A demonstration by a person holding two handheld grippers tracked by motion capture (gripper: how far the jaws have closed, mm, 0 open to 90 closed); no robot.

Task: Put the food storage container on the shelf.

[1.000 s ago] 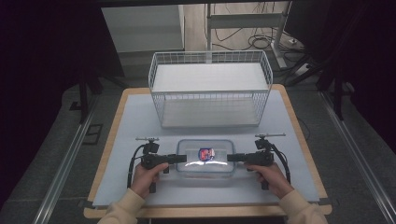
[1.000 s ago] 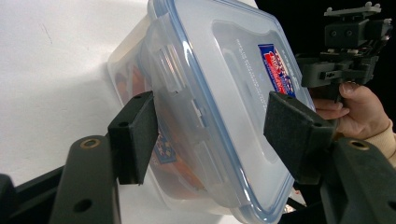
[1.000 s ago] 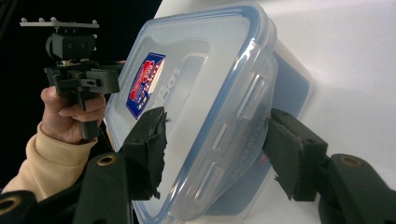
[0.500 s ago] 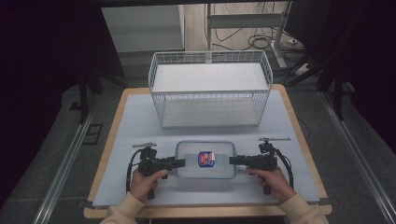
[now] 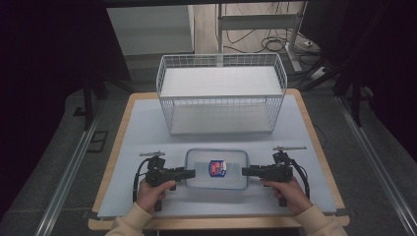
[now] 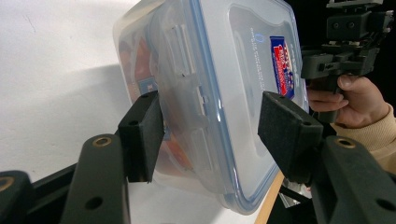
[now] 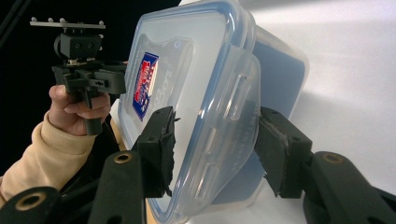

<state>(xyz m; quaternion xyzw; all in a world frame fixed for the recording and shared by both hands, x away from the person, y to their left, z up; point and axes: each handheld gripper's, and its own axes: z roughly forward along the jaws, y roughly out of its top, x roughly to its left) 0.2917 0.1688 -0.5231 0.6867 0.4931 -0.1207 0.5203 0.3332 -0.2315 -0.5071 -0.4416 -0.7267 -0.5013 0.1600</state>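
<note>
A clear plastic container with a blue-rimmed lid and a red-and-blue label sits at the table's near middle. Something red-orange shows through its wall. My left gripper holds its left end. In the left gripper view one pad is under the container and the other over its lid, with my left gripper shut on it after closing in. My right gripper holds the right end. In the right gripper view my right gripper pinches the container at lid and latch flap. Its jaws closed, then eased slightly.
A white wire basket stands across the back of the table. The pale mat lies on a wooden tabletop with its edge close behind my hands. Dark floor, rails and cables surround the table.
The bright glare that lay across the lid a second ago is gone, so the container has tipped slightly. Both hands stay at its two ends.
</note>
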